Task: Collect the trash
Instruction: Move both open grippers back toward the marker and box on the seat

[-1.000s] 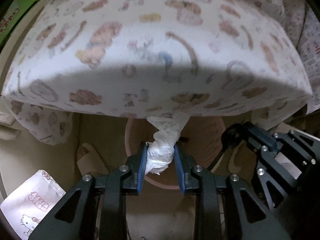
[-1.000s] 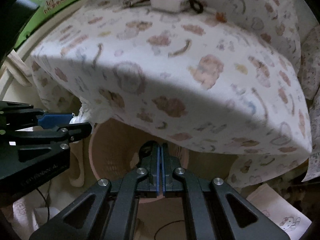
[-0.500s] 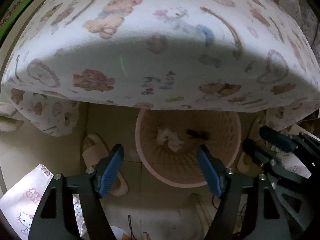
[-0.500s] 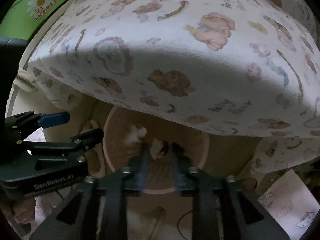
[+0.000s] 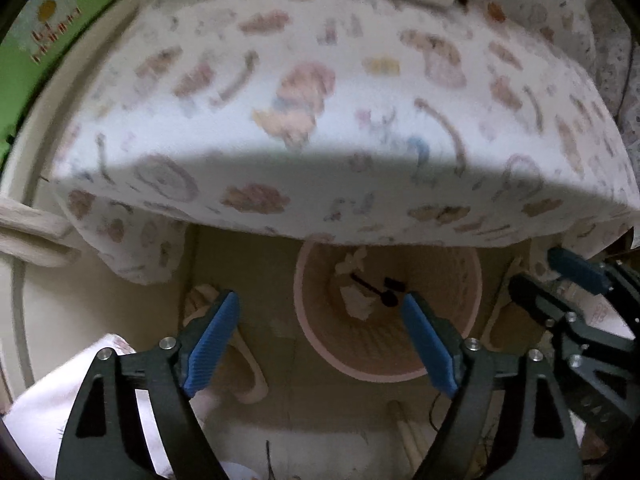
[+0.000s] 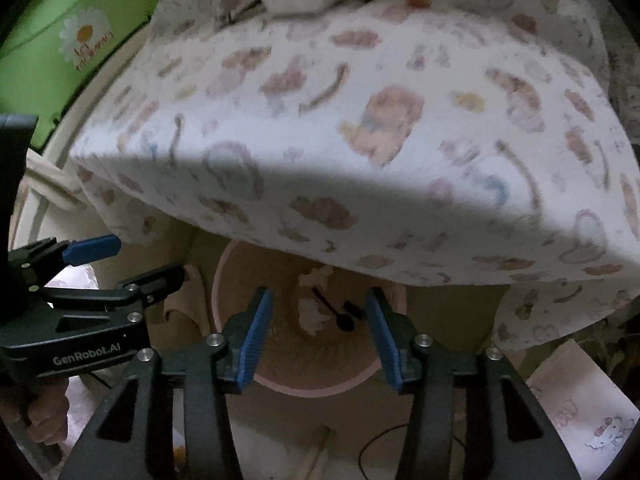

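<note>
Tissue wad (image 5: 356, 300) dropped from left tongs (image 5: 320, 344) into pink bin (image 5: 472, 312); both tongs just opened, right tongs (image 6: 316, 336) empty too. Drop step done, next probably hunting more trash on bed (image 5: 320, 120).

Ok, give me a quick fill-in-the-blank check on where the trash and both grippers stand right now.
1. The crumpled tissue lies inside the pink ____.
2. Nothing sits between the fingers of the left gripper; it is ____.
3. The right gripper holds ____.
4. The basket stands on the floor, partly under the printed ____.

Missing words: basket; open; nothing; sheet
</note>
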`<state>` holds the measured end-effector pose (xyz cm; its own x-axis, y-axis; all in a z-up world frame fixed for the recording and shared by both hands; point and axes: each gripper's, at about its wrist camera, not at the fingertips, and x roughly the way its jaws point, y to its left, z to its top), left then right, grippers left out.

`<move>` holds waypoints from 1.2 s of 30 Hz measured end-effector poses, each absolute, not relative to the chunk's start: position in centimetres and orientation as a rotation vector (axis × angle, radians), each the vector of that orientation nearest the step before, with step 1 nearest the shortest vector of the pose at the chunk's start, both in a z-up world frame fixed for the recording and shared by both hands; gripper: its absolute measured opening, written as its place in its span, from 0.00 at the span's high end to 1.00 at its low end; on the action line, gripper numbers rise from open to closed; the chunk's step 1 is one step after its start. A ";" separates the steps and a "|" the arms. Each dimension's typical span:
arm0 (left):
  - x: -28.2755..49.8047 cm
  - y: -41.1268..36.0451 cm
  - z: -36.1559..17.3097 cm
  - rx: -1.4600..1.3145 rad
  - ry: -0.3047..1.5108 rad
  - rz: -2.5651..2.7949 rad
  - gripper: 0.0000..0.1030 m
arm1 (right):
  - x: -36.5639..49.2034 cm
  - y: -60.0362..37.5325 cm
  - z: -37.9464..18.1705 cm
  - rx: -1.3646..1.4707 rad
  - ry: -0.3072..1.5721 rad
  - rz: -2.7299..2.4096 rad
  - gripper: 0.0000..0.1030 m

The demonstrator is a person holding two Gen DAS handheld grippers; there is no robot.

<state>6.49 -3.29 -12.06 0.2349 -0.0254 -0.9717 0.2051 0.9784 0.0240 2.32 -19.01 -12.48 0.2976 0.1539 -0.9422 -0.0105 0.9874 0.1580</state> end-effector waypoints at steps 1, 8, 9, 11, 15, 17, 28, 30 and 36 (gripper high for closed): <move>6.3 -3.1 -11.5 0.163 1.299 -0.153 0.19 | 2.2 -19.2 -11.8 0.132 1.240 0.108 0.45; 5.7 -1.7 -7.2 0.103 1.054 -0.127 0.13 | 0.8 -19.4 -7.2 0.074 1.041 0.094 0.40; 5.6 -1.4 -6.7 0.094 1.017 -0.129 0.13 | 0.7 -19.4 -6.8 0.063 1.016 0.088 0.40; 5.4 -1.4 -5.7 0.092 0.948 -0.124 0.13 | 0.5 -19.4 -5.8 0.039 0.961 0.082 0.40; 5.0 -1.4 -4.4 0.100 0.865 -0.110 0.13 | 0.4 -19.5 -4.8 -0.017 0.902 0.021 0.40; 4.8 -1.4 -4.1 0.095 0.848 -0.108 0.13 | 0.6 -19.9 -4.5 -0.018 0.907 0.014 0.41; 5.8 -1.6 -1.7 0.098 0.832 -0.132 0.01 | 1.7 -19.2 -3.9 -0.048 0.938 0.072 0.58; 6.5 -1.5 -0.8 0.072 0.829 -0.154 0.03 | 2.4 -19.7 -3.2 -0.029 0.944 0.070 0.61; 10.5 -1.9 2.1 0.084 0.828 -0.161 0.09 | 5.5 -21.8 0.5 -0.050 0.907 0.073 0.66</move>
